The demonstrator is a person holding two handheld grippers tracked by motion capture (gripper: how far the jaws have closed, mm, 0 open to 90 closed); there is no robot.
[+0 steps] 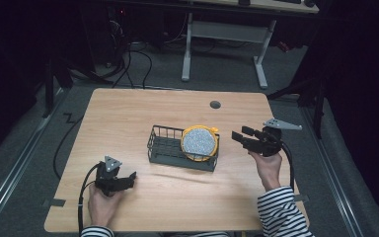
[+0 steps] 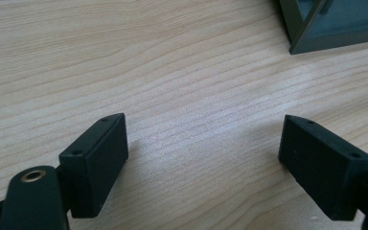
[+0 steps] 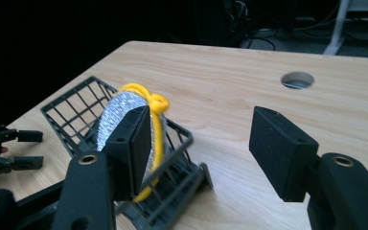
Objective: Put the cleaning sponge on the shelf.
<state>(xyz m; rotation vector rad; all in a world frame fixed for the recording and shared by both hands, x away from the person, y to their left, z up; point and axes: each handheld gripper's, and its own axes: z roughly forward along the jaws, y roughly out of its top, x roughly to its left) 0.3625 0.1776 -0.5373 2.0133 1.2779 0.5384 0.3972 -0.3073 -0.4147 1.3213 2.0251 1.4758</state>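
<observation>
**Both grippers released, either side of a wire basket holding a yellow-rimmed disc**

Nearest the person, the left hand (image 1: pixel 101 205) rests on the wooden surface (image 1: pixel 128 118) at its near left, holding the left gripper (image 1: pixel 128 178) low over the wood. Its fingers (image 2: pixel 96 163) are spread wide with only bare wood grain between them, grasping nothing. In the left gripper view a corner of the dark basket (image 2: pixel 335 24) sits at the upper right, well apart from the fingers.

On the right, a hand (image 1: pixel 267 165) in a striped sleeve (image 1: pixel 281 212) lifts the right gripper (image 1: pixel 238 138) above the surface, aimed leftward at the basket's right end. Its fingers (image 3: pixel 280 151) are also released and empty. The grey three-cornered plate (image 1: pixel 282 124) stands out on top, and a black cable (image 1: pixel 290 163) trails back along the forearm.

Between the two grippers, near the middle of the surface, stands the dark wire basket (image 1: pixel 165 148). At its right end a round disc (image 1: pixel 199 142) with a speckled silver-grey face and a yellow rim stands on edge, leaning up above the basket's rim; a yellow loop (image 3: pixel 159 101) shows at its top. The right gripper is just beside this end of the basket, not touching it.

Farther back, a round cable hole (image 1: pixel 215 104) is set into the surface near its far edge. Beyond, on the dark floor, stand the white legs of another desk (image 1: pixel 224 47) and loose cables (image 1: pixel 138 61).
</observation>
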